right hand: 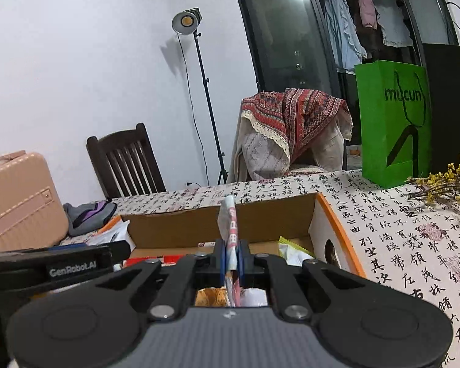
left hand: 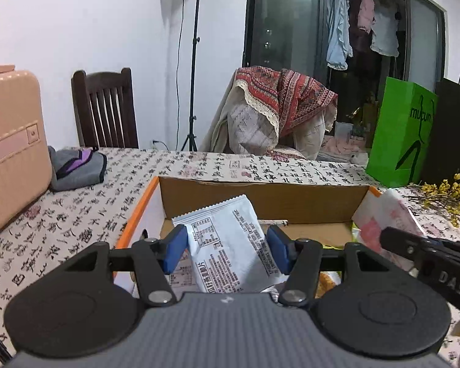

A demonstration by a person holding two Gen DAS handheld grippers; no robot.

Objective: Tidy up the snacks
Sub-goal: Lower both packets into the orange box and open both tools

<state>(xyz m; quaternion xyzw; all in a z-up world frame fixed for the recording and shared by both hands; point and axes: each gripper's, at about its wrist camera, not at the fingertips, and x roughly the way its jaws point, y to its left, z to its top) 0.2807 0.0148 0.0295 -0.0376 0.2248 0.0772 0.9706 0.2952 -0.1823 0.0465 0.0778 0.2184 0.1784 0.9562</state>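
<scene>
Pink suitcase, wooden chair, light stand, green bag.

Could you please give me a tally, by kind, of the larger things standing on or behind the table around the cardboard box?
Paper bags: 2, a green bag and a black bag
Chairs: 2, a bare wooden chair and a cloth-draped chair
Suitcases: 1, a pink suitcase
Light stands: 1, a lamp
Total: 6
</scene>
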